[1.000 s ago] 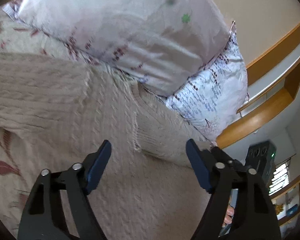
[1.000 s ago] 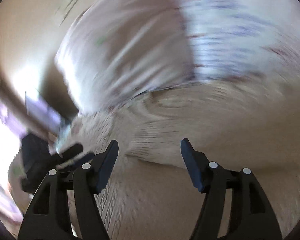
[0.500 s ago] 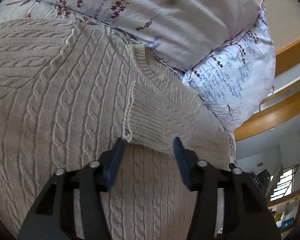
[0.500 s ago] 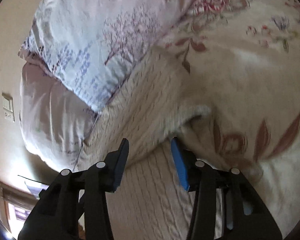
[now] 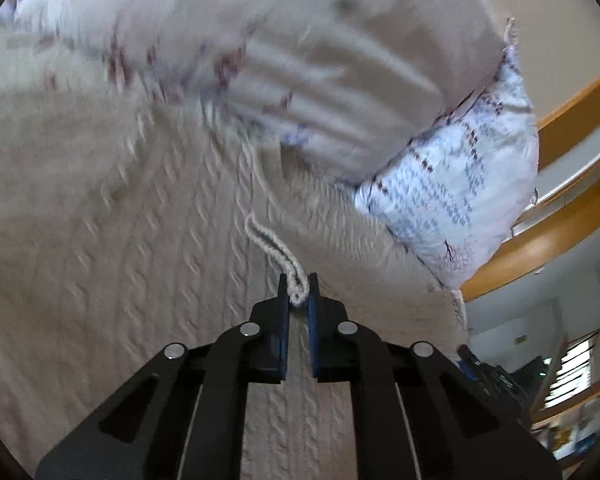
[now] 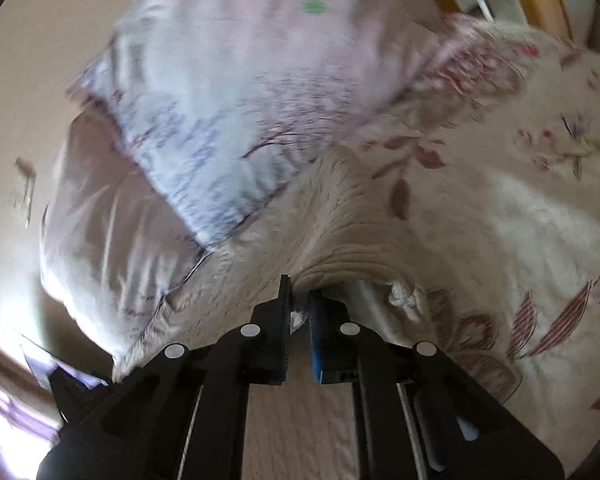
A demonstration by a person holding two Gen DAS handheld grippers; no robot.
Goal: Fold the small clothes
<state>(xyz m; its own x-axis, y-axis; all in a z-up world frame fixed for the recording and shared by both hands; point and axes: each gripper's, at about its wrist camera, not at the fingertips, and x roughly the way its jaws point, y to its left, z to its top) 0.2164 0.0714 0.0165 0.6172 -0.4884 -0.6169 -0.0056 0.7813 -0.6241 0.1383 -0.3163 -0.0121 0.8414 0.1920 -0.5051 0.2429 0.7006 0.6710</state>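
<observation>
My left hand-held gripper (image 5: 298,294) is closed nearly tight on a corner edge of the sweater (image 5: 112,248), pinching the knit seam between its pads. My right hand-held gripper (image 6: 299,300) is likewise clamped on another sweater (image 6: 340,224) edge, which bunches into folds just ahead of it. The sweater lies on the bed (image 6: 520,208), spreading beneath and ahead of both. Pillows (image 5: 340,80) sit beyond it, touching its far edge
</observation>
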